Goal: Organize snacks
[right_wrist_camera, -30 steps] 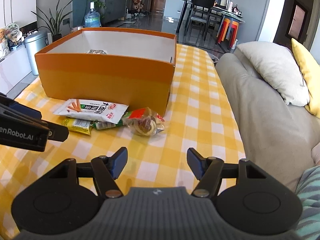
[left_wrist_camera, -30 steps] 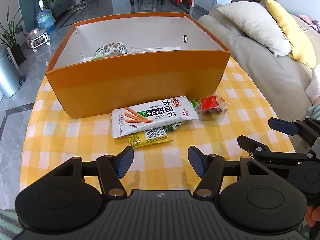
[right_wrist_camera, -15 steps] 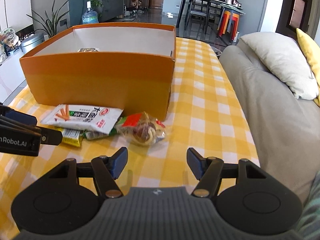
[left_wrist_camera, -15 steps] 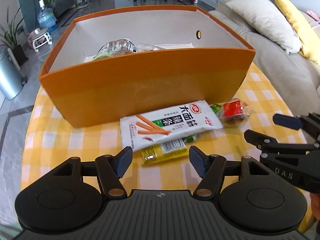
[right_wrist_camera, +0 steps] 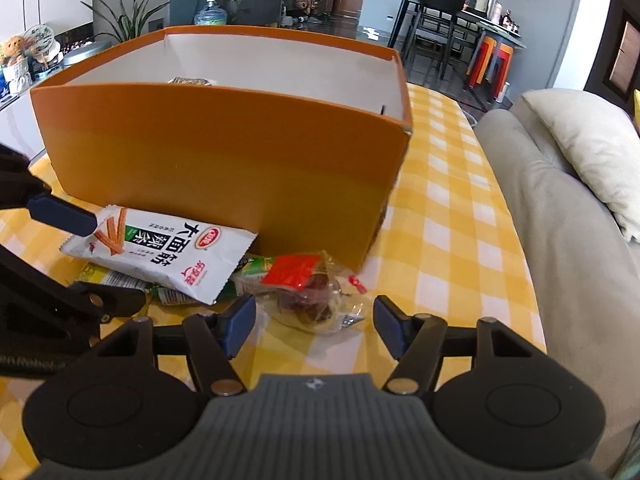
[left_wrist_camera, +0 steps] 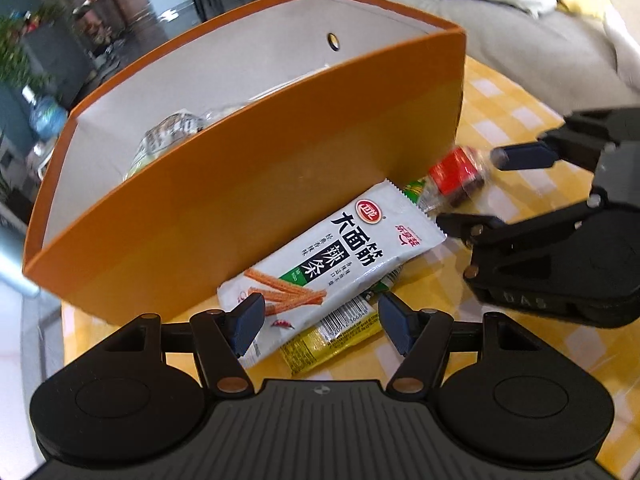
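An orange box (left_wrist_camera: 224,200) (right_wrist_camera: 224,160) stands on the yellow checked table, with a clear snack bag (left_wrist_camera: 168,136) inside. In front of it lie a white spicy-strip packet (left_wrist_camera: 336,252) (right_wrist_camera: 168,252), a yellow packet (left_wrist_camera: 332,340) and a green packet (right_wrist_camera: 252,276) under it, and a clear bag with a red label (left_wrist_camera: 456,172) (right_wrist_camera: 308,288). My left gripper (left_wrist_camera: 320,320) is open, its jaws on either side of the near end of the white and yellow packets. My right gripper (right_wrist_camera: 312,320) is open, its jaws on either side of the red-label bag.
A grey sofa (right_wrist_camera: 560,220) with a cream cushion (right_wrist_camera: 592,144) runs along the table's right side. The checked tablecloth (right_wrist_camera: 452,216) extends right of the box. A water bottle (right_wrist_camera: 210,12), plants and dining chairs stand in the room behind.
Both grippers have moved forward toward the snacks. The left one now brackets the white and yellow packets and has tilted. The right one now brackets the red-label bag.
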A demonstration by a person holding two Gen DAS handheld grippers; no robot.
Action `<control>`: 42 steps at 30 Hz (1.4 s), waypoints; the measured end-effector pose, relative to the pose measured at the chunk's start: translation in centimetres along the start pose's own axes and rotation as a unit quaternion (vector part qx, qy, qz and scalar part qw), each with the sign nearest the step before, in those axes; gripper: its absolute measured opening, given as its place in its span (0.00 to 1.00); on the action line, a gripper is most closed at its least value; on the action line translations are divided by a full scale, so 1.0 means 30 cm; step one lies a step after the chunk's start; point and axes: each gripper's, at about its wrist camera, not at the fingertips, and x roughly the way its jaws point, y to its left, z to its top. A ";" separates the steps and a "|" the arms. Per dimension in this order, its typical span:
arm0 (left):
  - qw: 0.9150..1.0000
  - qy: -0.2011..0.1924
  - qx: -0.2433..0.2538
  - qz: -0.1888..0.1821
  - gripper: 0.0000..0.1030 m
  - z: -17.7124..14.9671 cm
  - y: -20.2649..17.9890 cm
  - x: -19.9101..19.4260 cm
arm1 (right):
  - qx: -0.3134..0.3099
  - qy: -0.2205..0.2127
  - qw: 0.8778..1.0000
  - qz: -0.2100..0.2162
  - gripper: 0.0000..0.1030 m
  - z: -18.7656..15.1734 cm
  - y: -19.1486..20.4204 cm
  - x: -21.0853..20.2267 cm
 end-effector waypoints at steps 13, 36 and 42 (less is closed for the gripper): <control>0.994 -0.003 0.097 0.041 0.64 0.017 -0.084 0.038 | 0.021 0.028 0.999 0.006 0.15 -0.019 -0.032 -0.032; 1.000 -0.029 -0.006 0.009 0.10 0.094 0.005 -0.095 | 0.003 0.001 1.000 0.016 0.23 -0.019 -0.034 -0.011; 0.996 -0.029 -0.076 -0.030 0.09 0.083 0.060 -0.163 | 0.015 0.009 1.000 0.023 0.19 -0.024 -0.042 -0.050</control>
